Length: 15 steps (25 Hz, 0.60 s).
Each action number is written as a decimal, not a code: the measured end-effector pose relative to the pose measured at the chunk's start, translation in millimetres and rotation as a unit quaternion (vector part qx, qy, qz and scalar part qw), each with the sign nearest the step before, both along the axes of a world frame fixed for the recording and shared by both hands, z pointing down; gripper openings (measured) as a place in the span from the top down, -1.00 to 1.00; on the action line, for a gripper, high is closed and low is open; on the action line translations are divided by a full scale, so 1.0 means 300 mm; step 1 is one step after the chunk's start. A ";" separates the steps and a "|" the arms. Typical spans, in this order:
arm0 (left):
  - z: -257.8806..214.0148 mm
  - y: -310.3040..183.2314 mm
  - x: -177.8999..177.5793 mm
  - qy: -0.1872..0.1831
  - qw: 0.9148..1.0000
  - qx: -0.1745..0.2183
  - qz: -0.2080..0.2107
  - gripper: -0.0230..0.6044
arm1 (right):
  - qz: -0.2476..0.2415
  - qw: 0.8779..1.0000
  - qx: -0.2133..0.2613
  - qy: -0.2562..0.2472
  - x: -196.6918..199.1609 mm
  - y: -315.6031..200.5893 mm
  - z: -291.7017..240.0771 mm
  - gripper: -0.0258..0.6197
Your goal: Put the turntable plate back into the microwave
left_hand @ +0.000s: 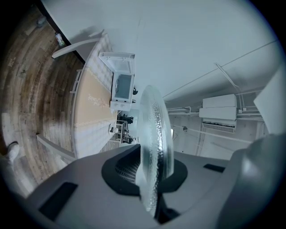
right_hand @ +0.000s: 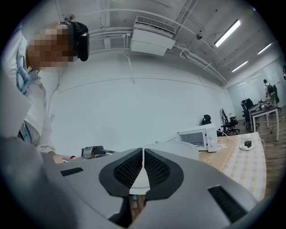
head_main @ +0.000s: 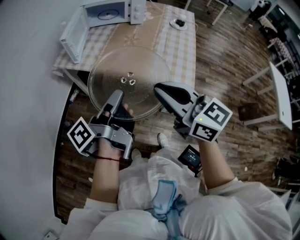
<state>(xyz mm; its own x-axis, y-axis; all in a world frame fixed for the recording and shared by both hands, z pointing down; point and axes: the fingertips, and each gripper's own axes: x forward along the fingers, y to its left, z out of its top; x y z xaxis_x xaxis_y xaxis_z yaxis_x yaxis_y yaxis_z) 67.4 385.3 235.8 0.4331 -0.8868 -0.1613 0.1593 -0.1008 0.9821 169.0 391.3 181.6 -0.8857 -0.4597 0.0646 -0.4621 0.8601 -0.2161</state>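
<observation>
The clear glass turntable plate hangs level in the air over the near end of the table. My left gripper is shut on its near rim; in the left gripper view the plate stands edge-on, clamped between the pads of the left gripper. My right gripper is shut with nothing between its pads, its tip at the plate's right rim; whether it touches I cannot tell. The right gripper looks across the plate. The white microwave stands at the table's far end, door swung open.
A small dish sits on the checked tablecloth to the right of the microwave. A white wall runs along the left. White desks and office chairs stand on the wooden floor to the right. The microwave shows beyond the plate.
</observation>
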 end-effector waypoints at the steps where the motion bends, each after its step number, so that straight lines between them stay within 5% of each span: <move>1: -0.001 -0.001 0.000 0.000 1.000 0.000 0.000 0.86 | 0.001 1.000 0.000 0.000 0.000 -0.001 -0.002 0.81; 15: -0.006 -0.001 -0.002 -0.006 1.000 0.003 0.003 0.86 | -0.002 1.000 -0.002 0.006 -0.004 0.002 0.006 0.81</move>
